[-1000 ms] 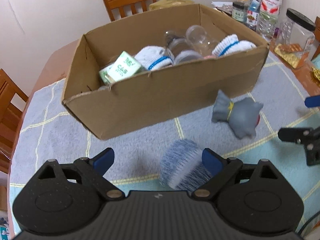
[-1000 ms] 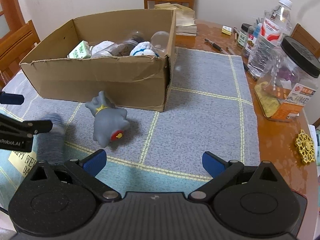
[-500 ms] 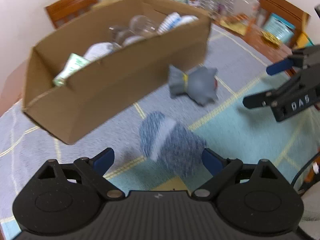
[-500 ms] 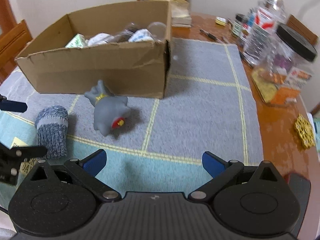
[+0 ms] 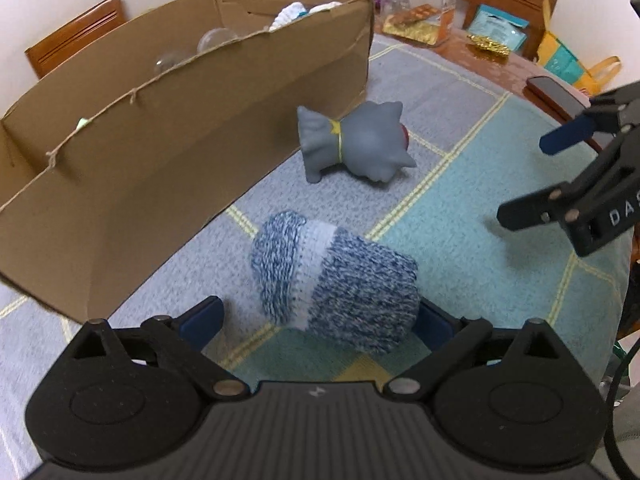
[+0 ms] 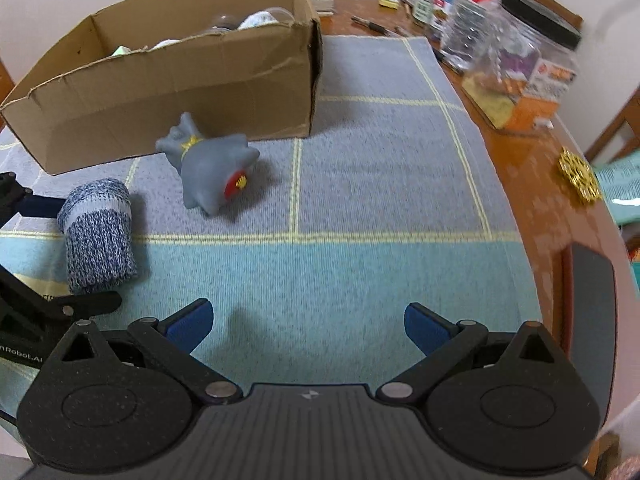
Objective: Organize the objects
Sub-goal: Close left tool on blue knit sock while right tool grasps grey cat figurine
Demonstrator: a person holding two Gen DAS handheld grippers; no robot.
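Jaws of the left gripper (image 5: 318,320), just opened wider, are spread around the rolled blue-and-white knitted sock (image 5: 334,280) on the checked cloth (image 5: 460,240), apparently to clamp it for the brown cardboard box (image 5: 160,152) beside it. From the right wrist, the right gripper (image 6: 308,324) is seen gaping and empty, the grey rubber toy (image 6: 210,168) lying well ahead.

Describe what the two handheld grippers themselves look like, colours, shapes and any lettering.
Both are matte black plastic. The left gripper and right gripper each have a ribbed centre body, two round housings, angled link arms with metal pins, and blue pads on the fingers. White lettering shows on their sides, only partly readable. A dark cable trails at the edge.
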